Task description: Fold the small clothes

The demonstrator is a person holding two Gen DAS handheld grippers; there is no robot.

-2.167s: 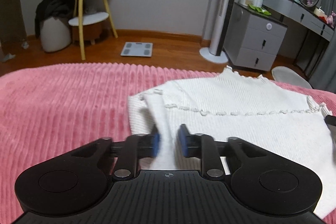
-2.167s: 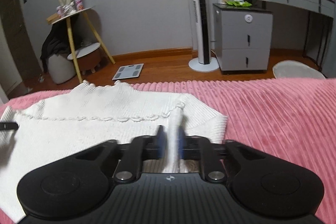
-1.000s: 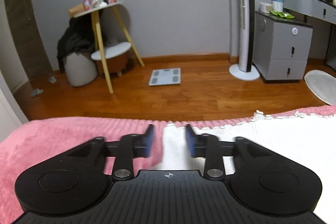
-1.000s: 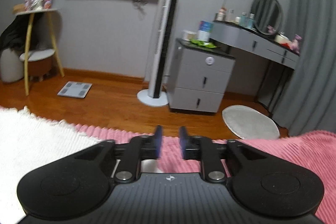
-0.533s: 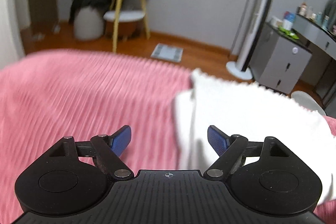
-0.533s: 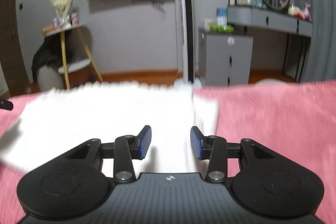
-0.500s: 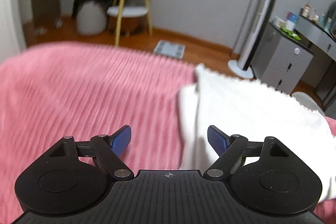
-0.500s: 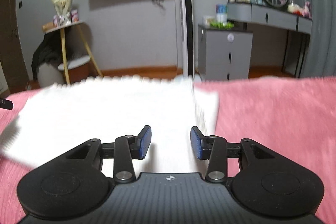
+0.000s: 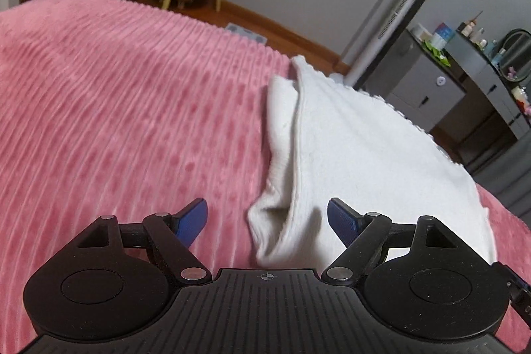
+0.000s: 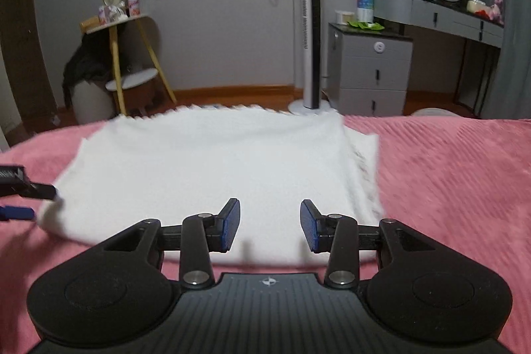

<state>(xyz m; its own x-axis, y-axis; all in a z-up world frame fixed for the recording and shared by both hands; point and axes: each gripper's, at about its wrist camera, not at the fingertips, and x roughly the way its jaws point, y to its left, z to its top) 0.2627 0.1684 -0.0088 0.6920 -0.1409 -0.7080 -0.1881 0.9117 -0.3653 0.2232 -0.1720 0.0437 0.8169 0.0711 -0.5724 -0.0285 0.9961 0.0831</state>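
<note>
A white knit garment (image 9: 358, 155) lies folded on the pink ribbed blanket (image 9: 116, 108). In the left wrist view my left gripper (image 9: 267, 219) is open wide and empty, its fingers either side of the garment's near left corner. In the right wrist view the garment (image 10: 212, 168) lies flat ahead, and my right gripper (image 10: 268, 229) is open and empty just above its near edge. The left gripper's fingertips (image 10: 30, 188) show at the far left by the garment's left corner.
The bed's far edge drops to a wooden floor (image 10: 232, 92). Beyond stand a tower fan (image 10: 310, 22), a grey drawer cabinet (image 10: 368, 72), a dressing table (image 10: 448, 19) and a yellow-legged side table (image 10: 122, 55).
Both grippers carried the garment's edge over, then opened and let go. They have since drawn back toward the near edge, and the garment lies folded.
</note>
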